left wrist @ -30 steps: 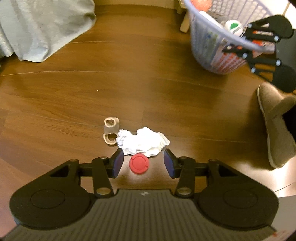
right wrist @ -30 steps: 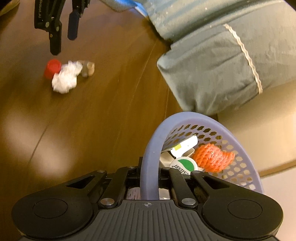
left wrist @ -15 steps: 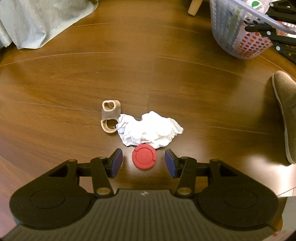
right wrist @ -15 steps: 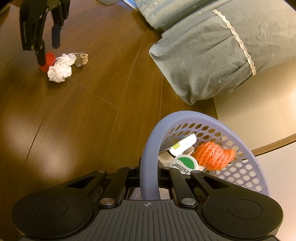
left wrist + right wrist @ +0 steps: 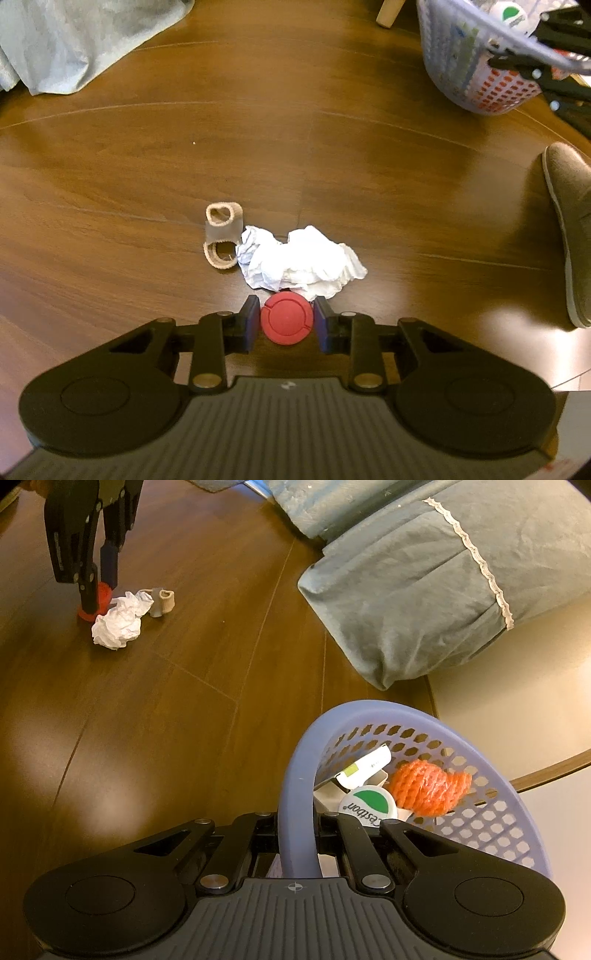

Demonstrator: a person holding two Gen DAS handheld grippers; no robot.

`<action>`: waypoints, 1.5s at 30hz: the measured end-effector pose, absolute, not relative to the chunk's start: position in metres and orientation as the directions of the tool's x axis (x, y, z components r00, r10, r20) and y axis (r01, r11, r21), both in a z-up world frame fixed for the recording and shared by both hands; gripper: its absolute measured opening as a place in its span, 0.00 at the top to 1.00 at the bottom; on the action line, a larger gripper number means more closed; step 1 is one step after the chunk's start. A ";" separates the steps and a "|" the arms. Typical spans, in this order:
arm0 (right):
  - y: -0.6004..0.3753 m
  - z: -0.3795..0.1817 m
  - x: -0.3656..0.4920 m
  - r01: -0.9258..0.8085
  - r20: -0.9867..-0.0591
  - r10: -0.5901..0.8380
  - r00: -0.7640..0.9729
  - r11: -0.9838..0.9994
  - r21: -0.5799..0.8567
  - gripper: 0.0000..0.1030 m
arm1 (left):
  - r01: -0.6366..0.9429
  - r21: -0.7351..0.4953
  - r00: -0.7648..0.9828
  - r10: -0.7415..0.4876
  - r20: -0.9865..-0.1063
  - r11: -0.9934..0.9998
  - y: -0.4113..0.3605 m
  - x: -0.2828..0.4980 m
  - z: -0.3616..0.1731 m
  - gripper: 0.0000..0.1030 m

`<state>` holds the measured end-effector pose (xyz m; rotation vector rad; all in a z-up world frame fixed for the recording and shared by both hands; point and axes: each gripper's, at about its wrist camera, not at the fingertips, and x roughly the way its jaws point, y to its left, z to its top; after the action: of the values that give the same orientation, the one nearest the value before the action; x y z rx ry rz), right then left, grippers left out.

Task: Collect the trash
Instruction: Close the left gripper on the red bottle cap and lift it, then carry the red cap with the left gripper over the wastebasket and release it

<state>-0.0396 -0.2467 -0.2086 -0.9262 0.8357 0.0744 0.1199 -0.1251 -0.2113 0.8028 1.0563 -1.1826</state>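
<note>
Trash lies on the wooden floor (image 5: 332, 155): a red cap (image 5: 287, 317), crumpled white paper (image 5: 299, 262) just beyond it, and a beige fabric loop (image 5: 221, 240) at the paper's left. The left gripper (image 5: 286, 323) points steeply down, its fingers (image 5: 249, 325) closing around the cap, nearly touching its sides. The right gripper (image 5: 297, 834) has its fingers together, clamped on the rim of the lavender basket (image 5: 480, 812), which holds an orange net (image 5: 428, 786) and a white lid (image 5: 367, 806).

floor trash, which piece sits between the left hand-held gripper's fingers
The red cap, flat on the floor between the closing left hand-held gripper. The crumpled paper and beige band lie just beyond.
</note>
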 end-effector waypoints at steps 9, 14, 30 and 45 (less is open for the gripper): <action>-0.242 -0.215 -0.047 -0.405 -0.684 -0.273 0.677 0.637 -0.655 1.00 | 0.968 0.003 0.095 -0.359 -0.929 0.250 -0.127 0.126 -0.147 0.75; -0.241 -0.217 -0.048 -0.409 -0.694 -0.267 0.669 0.646 -0.644 1.00 | 0.951 0.009 0.135 -0.387 -0.912 0.310 -0.134 0.134 -0.100 0.75; -0.247 -0.208 -0.044 -0.351 -0.679 -0.289 0.675 0.683 -0.640 1.00 | 0.930 -0.035 0.169 -0.512 -0.842 0.366 -0.163 0.121 -0.009 0.75; -0.242 -0.209 -0.046 -0.365 -0.686 -0.274 0.674 0.684 -0.631 1.00 | 0.962 -0.116 0.065 -0.617 -0.785 0.249 -0.231 0.078 0.010 0.75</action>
<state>-0.0462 -0.2415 -0.2091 -0.8425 0.8560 0.0586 0.0783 -0.2309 0.0099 0.5079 0.8467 -1.2707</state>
